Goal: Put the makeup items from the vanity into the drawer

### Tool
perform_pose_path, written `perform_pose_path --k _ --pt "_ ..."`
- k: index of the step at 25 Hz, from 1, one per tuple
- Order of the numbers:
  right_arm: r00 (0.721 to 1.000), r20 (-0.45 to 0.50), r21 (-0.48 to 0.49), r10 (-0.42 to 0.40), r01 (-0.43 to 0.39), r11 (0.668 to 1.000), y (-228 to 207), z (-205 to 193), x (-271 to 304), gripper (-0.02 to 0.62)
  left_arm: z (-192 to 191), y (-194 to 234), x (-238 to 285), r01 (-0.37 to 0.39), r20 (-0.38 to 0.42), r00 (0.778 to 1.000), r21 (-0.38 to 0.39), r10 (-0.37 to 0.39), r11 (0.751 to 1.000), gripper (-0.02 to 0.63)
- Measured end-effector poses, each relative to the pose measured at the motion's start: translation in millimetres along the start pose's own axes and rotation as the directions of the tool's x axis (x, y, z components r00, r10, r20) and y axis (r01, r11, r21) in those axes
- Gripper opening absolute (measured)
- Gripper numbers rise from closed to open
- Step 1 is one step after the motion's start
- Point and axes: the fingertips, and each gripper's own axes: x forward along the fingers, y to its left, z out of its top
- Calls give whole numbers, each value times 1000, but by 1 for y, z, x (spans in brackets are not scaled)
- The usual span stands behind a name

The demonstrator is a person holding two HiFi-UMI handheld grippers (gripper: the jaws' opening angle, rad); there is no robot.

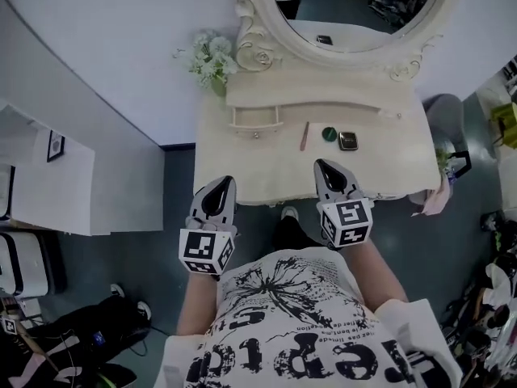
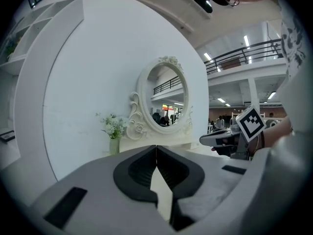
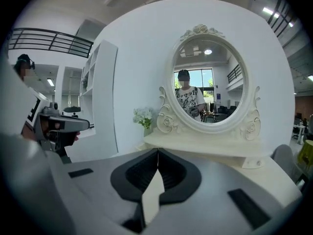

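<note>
On the cream vanity (image 1: 242,168) lie a thin pink pencil (image 1: 304,135), a round dark green jar (image 1: 329,133) and a small square compact (image 1: 348,141), all in the right half of the top. A small drawer with a handle (image 1: 257,118) sits at the back left under the mirror. My left gripper (image 1: 221,183) is shut and empty at the vanity's front edge, left of centre. My right gripper (image 1: 325,166) is shut and empty over the front of the top, just short of the compact. In each gripper view the jaws meet with nothing between them.
An oval mirror (image 1: 355,6) in an ornate frame stands at the back of the vanity, with a vase of white flowers (image 1: 212,59) at its left. A grey stool (image 1: 447,115) stands to the right. White shelving (image 1: 44,176) is at the left, bags and clutter on the floor.
</note>
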Motion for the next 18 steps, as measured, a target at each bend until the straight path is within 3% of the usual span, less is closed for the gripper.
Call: perform_pose_path --k 11,18 --pt "991 -90 -46 94 -99 994 -72 3 108 17 14 38 117 -96 -20 995 -27 95 995 20" --pt "982 -169 -12 84 -87 996 -89 -22 145 18 9 45 152 -42 -47 998 -19 41 999 20"
